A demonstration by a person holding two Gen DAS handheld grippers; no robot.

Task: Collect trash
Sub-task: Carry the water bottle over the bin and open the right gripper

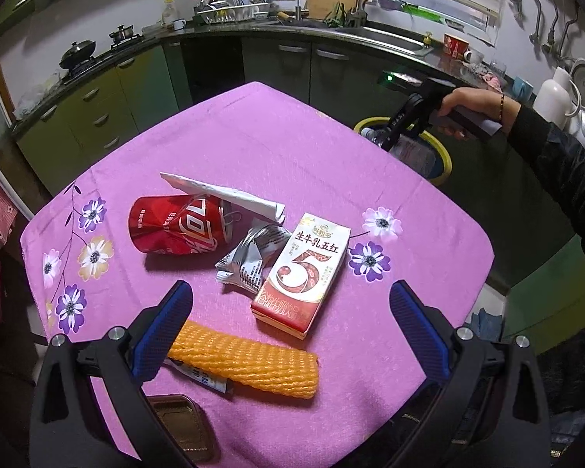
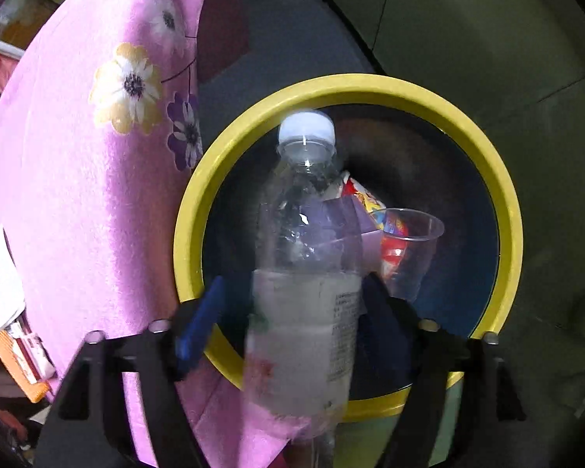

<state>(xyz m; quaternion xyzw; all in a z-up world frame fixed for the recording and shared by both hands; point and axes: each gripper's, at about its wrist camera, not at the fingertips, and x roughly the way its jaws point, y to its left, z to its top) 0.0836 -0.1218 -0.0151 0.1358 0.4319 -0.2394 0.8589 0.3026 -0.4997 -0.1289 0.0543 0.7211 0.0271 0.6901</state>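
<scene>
The right claw [image 2: 292,312], spread, has a plastic bottle [image 2: 308,273] loose between its pads above the bin [image 2: 511,210], which already holds a cup [image 2: 409,249] and wrappers. The left claw [image 1: 292,312] hangs spread and empty above the tabletop [image 1: 253,124], where a can [image 1: 175,230], carton [image 1: 304,273], wrapper [image 1: 249,257], folded paper [image 1: 222,195] and foam net [image 1: 245,362] are left.

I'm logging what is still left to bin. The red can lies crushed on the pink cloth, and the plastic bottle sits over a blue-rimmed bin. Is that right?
Not quite: the bin's rim is yellow, not blue, as the right wrist view shows. The rest holds: the red can lies crushed on the pink cloth, and the plastic bottle is over the bin.
</scene>
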